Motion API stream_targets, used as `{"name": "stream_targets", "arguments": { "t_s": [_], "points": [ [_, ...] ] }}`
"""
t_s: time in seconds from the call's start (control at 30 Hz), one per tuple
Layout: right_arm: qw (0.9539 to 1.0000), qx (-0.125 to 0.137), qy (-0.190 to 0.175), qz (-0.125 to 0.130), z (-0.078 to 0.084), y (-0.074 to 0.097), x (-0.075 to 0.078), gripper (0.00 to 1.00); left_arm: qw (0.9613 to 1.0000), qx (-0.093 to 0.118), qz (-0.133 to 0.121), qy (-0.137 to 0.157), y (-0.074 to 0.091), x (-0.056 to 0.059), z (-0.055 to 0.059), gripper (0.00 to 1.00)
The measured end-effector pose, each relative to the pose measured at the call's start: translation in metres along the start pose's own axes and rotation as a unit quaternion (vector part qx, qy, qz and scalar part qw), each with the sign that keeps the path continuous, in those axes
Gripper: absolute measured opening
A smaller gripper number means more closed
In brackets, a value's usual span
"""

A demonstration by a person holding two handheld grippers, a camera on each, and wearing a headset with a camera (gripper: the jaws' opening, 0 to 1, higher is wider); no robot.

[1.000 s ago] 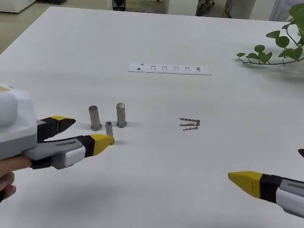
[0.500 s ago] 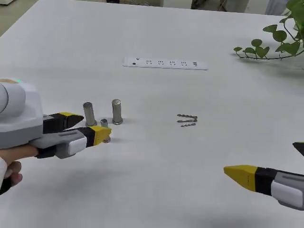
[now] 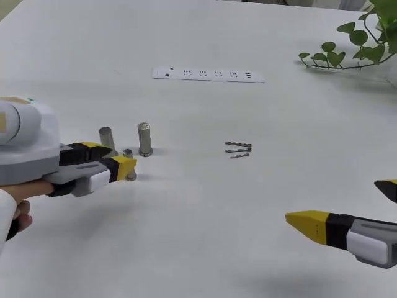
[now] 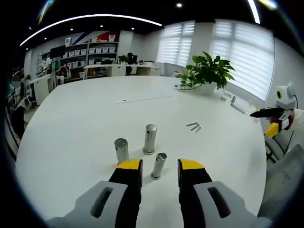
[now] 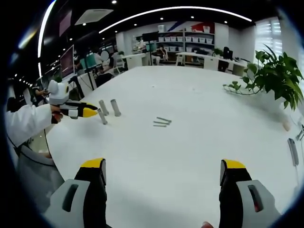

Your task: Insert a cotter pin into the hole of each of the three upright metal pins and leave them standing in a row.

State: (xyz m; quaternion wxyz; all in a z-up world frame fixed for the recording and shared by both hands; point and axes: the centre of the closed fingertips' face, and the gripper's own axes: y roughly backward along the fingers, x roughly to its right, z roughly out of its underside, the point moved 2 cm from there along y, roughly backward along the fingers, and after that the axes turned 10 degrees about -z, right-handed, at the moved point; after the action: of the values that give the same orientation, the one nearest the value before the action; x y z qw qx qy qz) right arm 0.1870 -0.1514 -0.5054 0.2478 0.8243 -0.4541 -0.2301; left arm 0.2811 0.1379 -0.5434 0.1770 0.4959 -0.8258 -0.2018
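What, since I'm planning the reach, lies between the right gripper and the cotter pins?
Bare table separates the right gripper from the cotter pins, seen in head and right gripper views.

A wide white table point(image 3: 205, 37) spreads across the head view, with a sliver of tan floor point(image 3: 5, 4) in the upper left corner and a plant point(image 3: 356, 40) at the upper right. In the left gripper view, windows point(image 4: 237, 52) with lowered blinds stand at the upper right, and shelves point(image 4: 95, 49) of boxes and desks point(image 4: 109, 70) at the upper left. The ceiling point(image 4: 142, 7) is dark, crossed by a curved light strip point(image 4: 90, 18) and dotted with spotlights point(image 4: 179, 5).
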Motion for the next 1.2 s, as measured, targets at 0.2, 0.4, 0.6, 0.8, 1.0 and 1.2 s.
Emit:
{"name": "stream_targets", "arguments": {
  "t_s": [0.2,0.4,0.6,0.8,1.0,1.2],
  "points": [
    [1.0000,-0.002,-0.003,0.000,0.002,-0.002,0.001,0.98,0.9999,-0.002,-0.003,-0.014,-0.008,0.001,0.001,0.19],
    [1.0000,-0.006,-0.002,-0.002,0.002,-0.005,0.001,0.98,0.9998,-0.003,-0.003,-0.017,-0.015,0.003,0.002,0.14],
    [1.0000,-0.007,-0.001,-0.004,0.000,-0.007,0.001,0.98,0.9997,0.000,-0.007,-0.021,-0.019,0.004,0.002,0.09],
    [0.9999,-0.009,-0.001,-0.005,0.000,-0.007,0.002,0.98,0.9991,0.005,-0.009,-0.040,-0.021,0.006,0.001,0.07],
    [1.0000,-0.007,-0.002,-0.005,-0.001,-0.007,0.001,0.97,0.9986,0.010,-0.002,-0.052,-0.021,0.005,0.001,0.06],
    [1.0000,-0.004,-0.002,-0.007,-0.002,-0.006,0.000,0.97,0.9978,0.011,-0.004,-0.066,-0.019,0.006,0.001,0.06]
  ]
}}
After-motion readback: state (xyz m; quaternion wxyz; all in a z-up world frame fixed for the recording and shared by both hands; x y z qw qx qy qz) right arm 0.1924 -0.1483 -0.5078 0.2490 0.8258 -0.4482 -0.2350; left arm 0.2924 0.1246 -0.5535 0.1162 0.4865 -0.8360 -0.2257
